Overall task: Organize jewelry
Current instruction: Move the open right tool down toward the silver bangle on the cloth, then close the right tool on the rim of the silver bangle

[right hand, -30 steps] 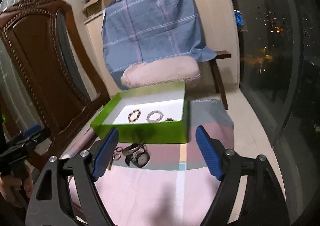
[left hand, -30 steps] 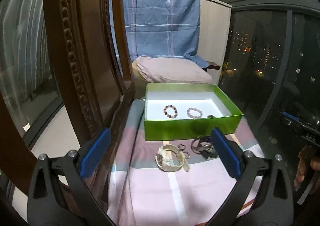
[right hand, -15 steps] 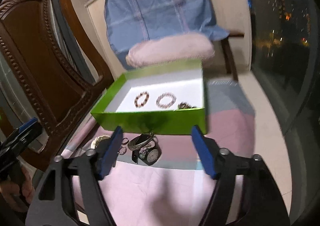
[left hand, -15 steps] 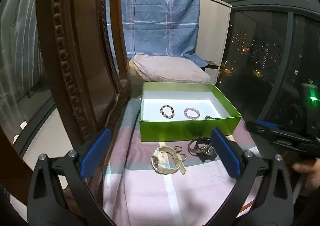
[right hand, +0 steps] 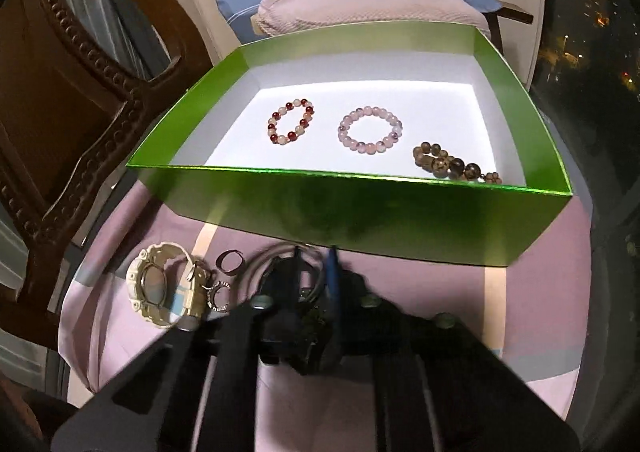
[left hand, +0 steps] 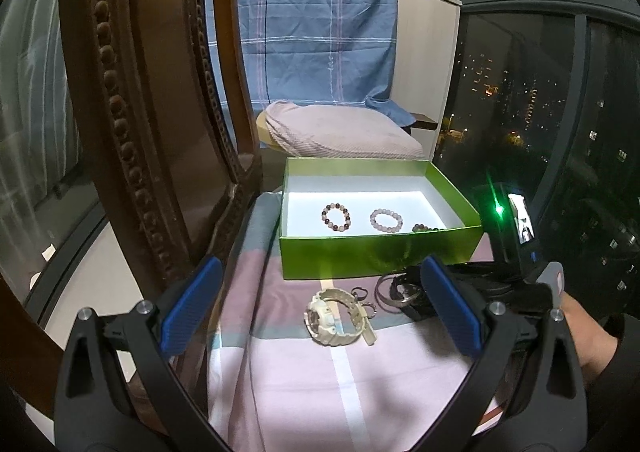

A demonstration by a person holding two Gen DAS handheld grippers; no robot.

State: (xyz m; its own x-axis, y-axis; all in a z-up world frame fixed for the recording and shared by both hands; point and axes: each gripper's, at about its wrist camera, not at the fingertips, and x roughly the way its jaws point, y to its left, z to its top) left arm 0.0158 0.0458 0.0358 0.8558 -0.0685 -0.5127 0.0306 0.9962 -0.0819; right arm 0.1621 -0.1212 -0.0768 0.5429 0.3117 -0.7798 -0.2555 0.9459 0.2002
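Observation:
A green box (left hand: 380, 252) (right hand: 360, 219) holds a red-and-pink bead bracelet (right hand: 290, 121), a pale pink one (right hand: 370, 129) and a brown one (right hand: 452, 165). In front of it lie a cream watch (left hand: 336, 316) (right hand: 160, 288), two small rings (right hand: 230, 262) (right hand: 218, 294), a metal bangle (right hand: 256, 272) and a dark watch (right hand: 280, 280). My right gripper (right hand: 316, 264) (left hand: 404, 286) is down on the bangle and dark watch, its jaws closing to a slit. Blur hides whether anything is pinched. My left gripper (left hand: 320, 308) hangs open, back from the cream watch.
A carved wooden chair (left hand: 140, 131) (right hand: 60, 91) stands close on the left. Behind the box are a pink cushion (left hand: 340, 131) and a blue checked cloth (left hand: 312, 31). The pink striped cloth (left hand: 320, 392) covers the surface. A hand (left hand: 588, 336) holds the right gripper.
The right gripper came in from the right, dropped onto the dark watch and bangle, and its jaws went from wide to together. The left gripper stayed put and open.

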